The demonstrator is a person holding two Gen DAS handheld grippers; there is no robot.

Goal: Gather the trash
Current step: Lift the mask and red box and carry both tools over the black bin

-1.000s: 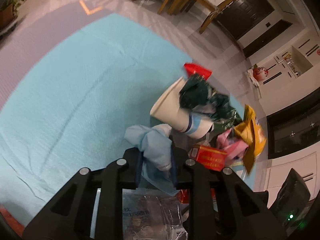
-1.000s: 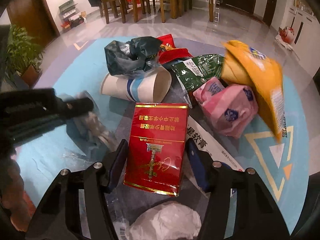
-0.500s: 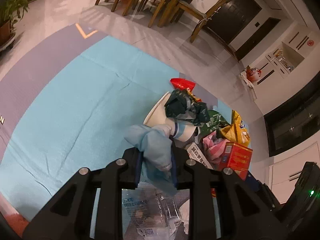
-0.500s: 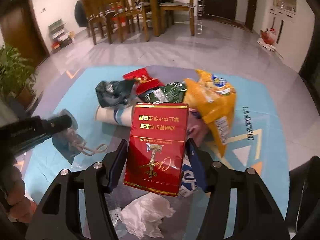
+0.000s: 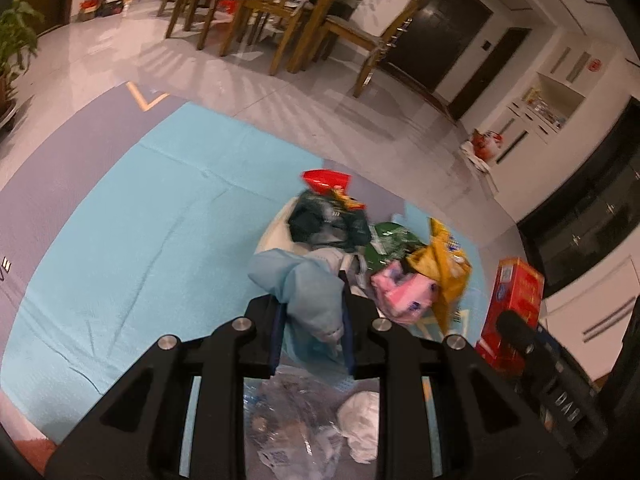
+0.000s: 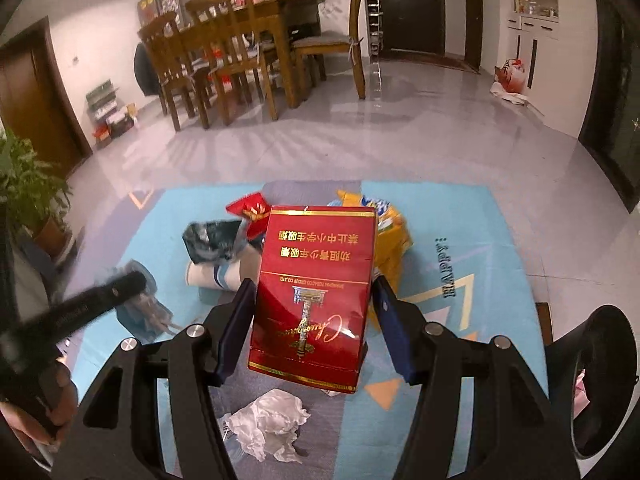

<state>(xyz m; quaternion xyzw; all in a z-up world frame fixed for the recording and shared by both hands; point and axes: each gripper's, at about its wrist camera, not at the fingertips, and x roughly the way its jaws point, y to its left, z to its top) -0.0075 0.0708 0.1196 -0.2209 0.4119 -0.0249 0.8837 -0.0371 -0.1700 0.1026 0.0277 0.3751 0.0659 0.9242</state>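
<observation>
Turquoise mat (image 6: 460,216) on glossy tiles; left gripper (image 5: 312,300) clamps blue mask (image 5: 308,292), right gripper (image 6: 314,312) red carton (image 6: 316,280)

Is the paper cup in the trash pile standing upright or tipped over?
Tipped over. The paper cup lies on its side on the mat, with a dark bag resting over it.

Red carton (image 6: 312,292): gold print upside down, upright, lifted above the blue mat (image 6: 480,248). Crumpled blue mask (image 5: 312,292), bunched, also off the mat. On the mat: paper cup (image 6: 224,276) on its side, yellow bag (image 6: 392,248), dark green wrapper (image 6: 210,240), white tissue (image 6: 268,420) nearest.
</observation>
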